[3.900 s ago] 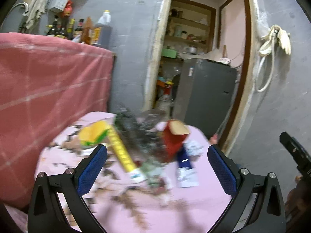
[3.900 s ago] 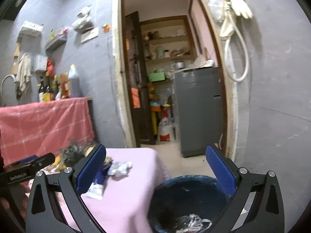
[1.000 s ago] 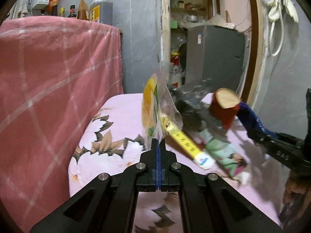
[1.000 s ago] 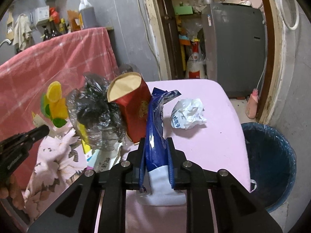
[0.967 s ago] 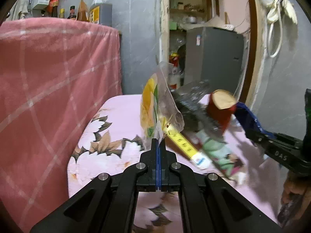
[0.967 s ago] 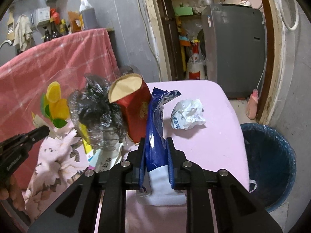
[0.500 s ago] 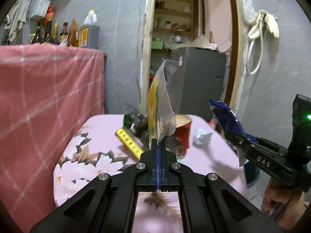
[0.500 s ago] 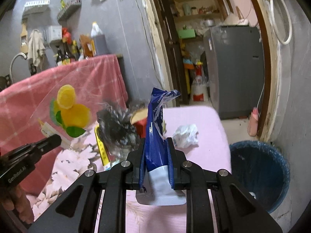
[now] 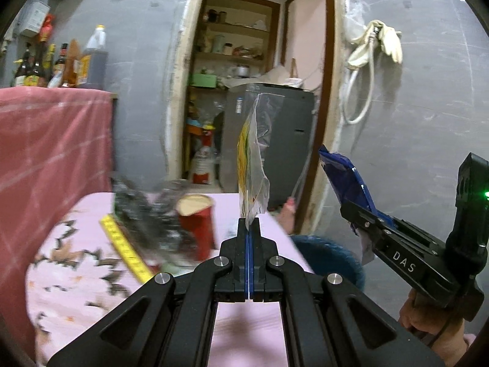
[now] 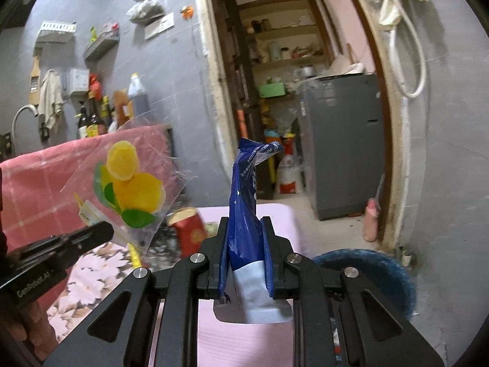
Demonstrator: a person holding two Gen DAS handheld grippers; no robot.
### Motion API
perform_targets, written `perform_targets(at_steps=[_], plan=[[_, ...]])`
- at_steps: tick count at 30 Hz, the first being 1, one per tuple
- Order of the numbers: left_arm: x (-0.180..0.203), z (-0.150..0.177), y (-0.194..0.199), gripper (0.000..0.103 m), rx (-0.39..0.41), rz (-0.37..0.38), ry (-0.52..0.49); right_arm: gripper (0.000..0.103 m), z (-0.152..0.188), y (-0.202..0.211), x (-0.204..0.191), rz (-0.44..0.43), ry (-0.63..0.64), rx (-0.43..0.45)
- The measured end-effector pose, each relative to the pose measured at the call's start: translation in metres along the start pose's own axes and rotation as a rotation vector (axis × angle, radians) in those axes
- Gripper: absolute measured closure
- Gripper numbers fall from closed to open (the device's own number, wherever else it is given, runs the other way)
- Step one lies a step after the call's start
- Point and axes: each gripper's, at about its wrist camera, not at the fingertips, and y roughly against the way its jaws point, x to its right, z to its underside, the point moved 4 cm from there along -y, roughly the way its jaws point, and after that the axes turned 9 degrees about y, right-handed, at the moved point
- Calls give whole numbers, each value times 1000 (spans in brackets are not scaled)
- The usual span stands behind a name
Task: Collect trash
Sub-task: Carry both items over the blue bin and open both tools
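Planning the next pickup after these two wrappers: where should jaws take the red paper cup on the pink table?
Grip the red paper cup across its upper wall just below the open rim, coming from the near side. It stands about upright, and crumpled dark plastic crowds its left.

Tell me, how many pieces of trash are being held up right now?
2. A clear lemon-print bag is pinched in the left gripper; a blue wrapper is clamped in the right gripper. More trash lies on the table.

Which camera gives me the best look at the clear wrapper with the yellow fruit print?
The right wrist view: the clear wrapper faces it flat, print readable, pinched by the left gripper. The left wrist view sees that wrapper only edge-on.
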Motion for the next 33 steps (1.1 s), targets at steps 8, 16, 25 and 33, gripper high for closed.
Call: perform_targets(at_steps=[8,16,25,33], plan=[[48,15,-42,103,-51,83,14,86,15,15,57,103,-33,-7],[84,35,-87,103,-135,108,11,86,32,12,106,165,-73,-35],[93,56,-139,103,-289,80,24,86,58,-12,139,162,-149,-125],[88,77,-159,103,-383,49,27,86,79,-33,152,149,-204,-217]])
